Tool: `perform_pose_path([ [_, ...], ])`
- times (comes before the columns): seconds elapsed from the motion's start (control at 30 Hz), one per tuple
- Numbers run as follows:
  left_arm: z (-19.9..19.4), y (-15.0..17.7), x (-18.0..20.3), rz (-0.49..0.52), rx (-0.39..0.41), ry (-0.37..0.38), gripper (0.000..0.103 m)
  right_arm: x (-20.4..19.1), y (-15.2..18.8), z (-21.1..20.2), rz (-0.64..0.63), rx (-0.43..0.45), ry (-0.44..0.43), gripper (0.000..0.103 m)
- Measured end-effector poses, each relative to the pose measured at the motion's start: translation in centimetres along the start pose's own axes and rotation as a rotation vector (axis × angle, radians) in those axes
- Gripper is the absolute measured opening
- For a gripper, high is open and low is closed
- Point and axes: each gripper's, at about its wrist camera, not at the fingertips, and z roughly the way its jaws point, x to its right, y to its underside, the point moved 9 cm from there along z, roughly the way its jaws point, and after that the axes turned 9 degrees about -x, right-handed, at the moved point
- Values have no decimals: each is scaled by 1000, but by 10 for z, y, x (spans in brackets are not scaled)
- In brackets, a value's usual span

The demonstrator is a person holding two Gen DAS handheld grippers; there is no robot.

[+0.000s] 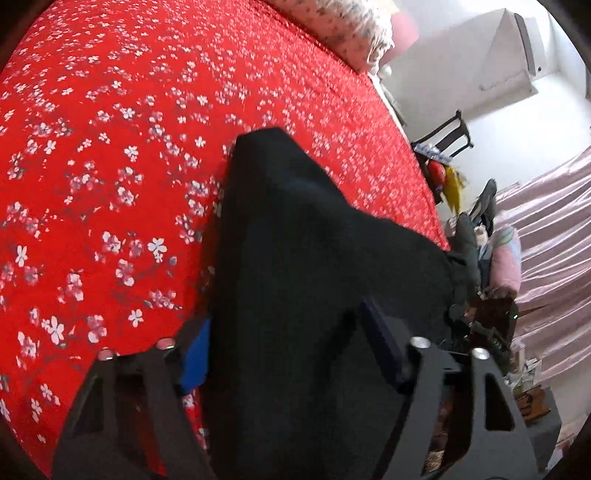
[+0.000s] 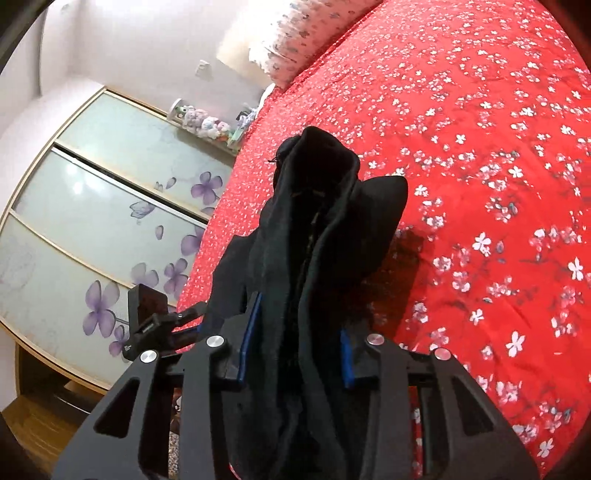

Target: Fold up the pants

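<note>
Black pants (image 1: 295,258) bunched, lifted above the red flowered bedspread (image 1: 110,147), clamped at both ends: left gripper (image 1: 288,354) closed on a broad dark fold, right gripper (image 2: 295,350) closed on a thick layered wad (image 2: 317,221) with a seam edge showing. Wide open bedspread on the left of the left view, on the right of the right view. Pillow (image 1: 343,26) at the far bed edge. Only the left view shows the chair (image 1: 447,136) and pink curtain (image 1: 554,221); only the right shows the flowered wardrobe doors (image 2: 92,229).
</note>
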Motion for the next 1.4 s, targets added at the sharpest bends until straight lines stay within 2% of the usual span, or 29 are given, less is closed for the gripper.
perform_pose_path([
  [0.07,0,1,2,5,2,6,60,6,4,-2,14,-5,5,37],
  [0.13,0,3,6,11,13,10,50,15,4,1,49,-14,15,38],
  [0.23,-1,4,9,16,40,8,39,22,5,2,83,-15,1,38],
  [0.37,-5,6,13,40,80,-31,27,16,7,-1,53,10,21,37],
  [0.43,-10,5,17,51,102,-36,17,10,5,-2,25,37,38,34],
  [0.53,-17,3,21,61,131,-24,13,-7,0,-7,-24,86,28,32],
  [0.73,-30,-4,30,58,188,26,10,-16,-11,-9,5,132,-61,31],
  [0.87,-41,-10,41,86,246,26,10,-18,-20,-7,25,149,-105,30],
  [1.07,-57,-35,48,88,330,48,10,-28,-37,-4,11,201,-158,30],
  [1.2,-52,-48,37,45,335,51,10,-24,-49,5,8,208,-139,30],
  [1.3,-31,-53,15,-29,288,15,11,1,-51,20,70,173,-70,30],
  [1.37,-12,-52,-10,-117,244,-24,18,19,-49,27,112,159,-11,30],
  [1.4,-10,-51,-13,-132,244,-8,21,25,-48,28,132,159,-11,30],
])
